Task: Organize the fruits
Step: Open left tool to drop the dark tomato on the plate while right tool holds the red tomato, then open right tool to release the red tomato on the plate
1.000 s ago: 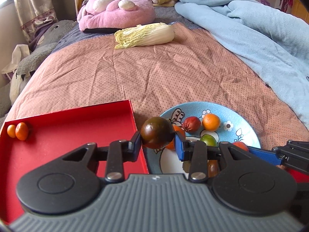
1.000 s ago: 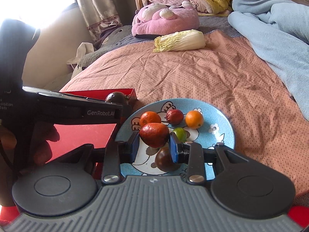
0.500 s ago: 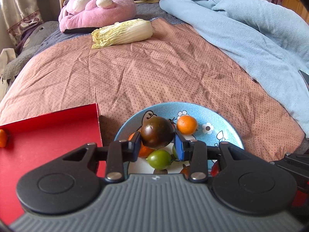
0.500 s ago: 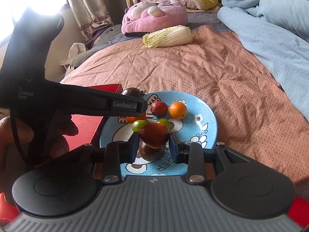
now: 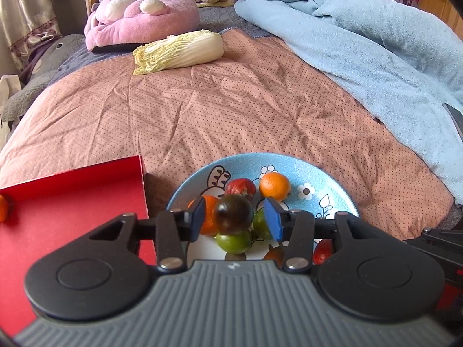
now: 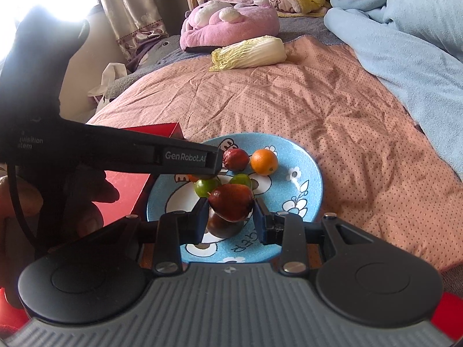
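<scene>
The left gripper [image 6: 215,163] bears white lettering, "GenRobot.AI", on the side of its arm; further back only the fragments "quisition" and "stem" can be read. On the blue plate [image 6: 306,202], upside-down letters near the 6 o'clock rim are too cut off to read.

The left gripper's jaws have just been opening; the dark tomato [image 5: 233,214] sits between them with a gap at each pad, above the green tomato [image 5: 234,241] on the plate. The right gripper [image 6: 230,223] has its jaws narrowed onto a red fruit [image 6: 231,202], held over the plate's 6 o'clock half, above a dark fruit [image 6: 221,227].

An orange [image 6: 264,162] and a small red fruit [image 6: 235,159] lie toward the plate's 12 o'clock edge. The red tray [image 5: 72,208] lies at 9 o'clock of the plate, close to its rim, mostly bare, with one small orange fruit [image 5: 2,208] at its far left edge. Beyond 12 o'clock the bed cover [image 5: 217,107] lies open up to a cabbage [image 5: 179,50]; a blue blanket [image 5: 376,43] borders it from 1 to 3 o'clock.
</scene>
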